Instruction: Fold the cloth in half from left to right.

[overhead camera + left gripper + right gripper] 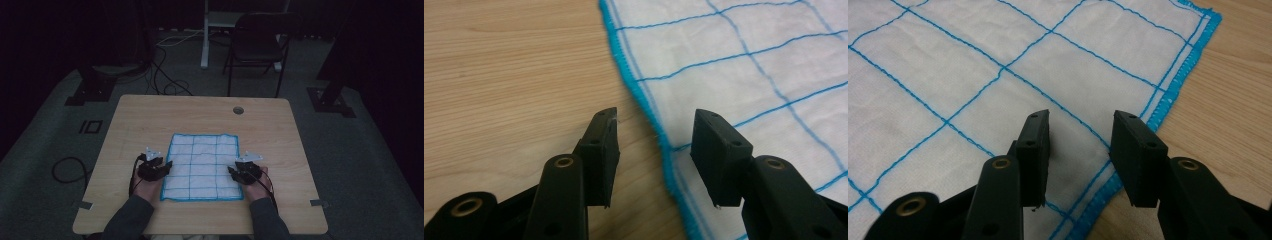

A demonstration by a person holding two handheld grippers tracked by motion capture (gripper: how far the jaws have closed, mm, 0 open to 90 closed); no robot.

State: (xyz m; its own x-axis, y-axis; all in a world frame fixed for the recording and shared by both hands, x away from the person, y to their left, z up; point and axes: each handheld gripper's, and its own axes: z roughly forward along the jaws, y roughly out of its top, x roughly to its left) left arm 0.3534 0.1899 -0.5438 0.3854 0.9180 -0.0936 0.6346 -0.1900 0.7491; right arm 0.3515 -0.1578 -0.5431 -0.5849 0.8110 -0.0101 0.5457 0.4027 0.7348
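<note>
High view: white, blue-gridded cloth (202,167) lies flat between left hand-held gripper (167,165) and right hand-held gripper (232,170), both open, empty.

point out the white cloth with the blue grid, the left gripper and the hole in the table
white cloth with blue grid lines (202,165), high view, its middle.
left gripper (654,150), left gripper view, between its tips.
round hole in the wooden table (238,110), high view, its centre.

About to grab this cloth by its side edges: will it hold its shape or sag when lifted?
The cloth looks thin, soft and faintly wrinkled, so it will probably droop between the claws. It lies flat on smooth wood, so a push would likely bunch it. It seems light.
</note>
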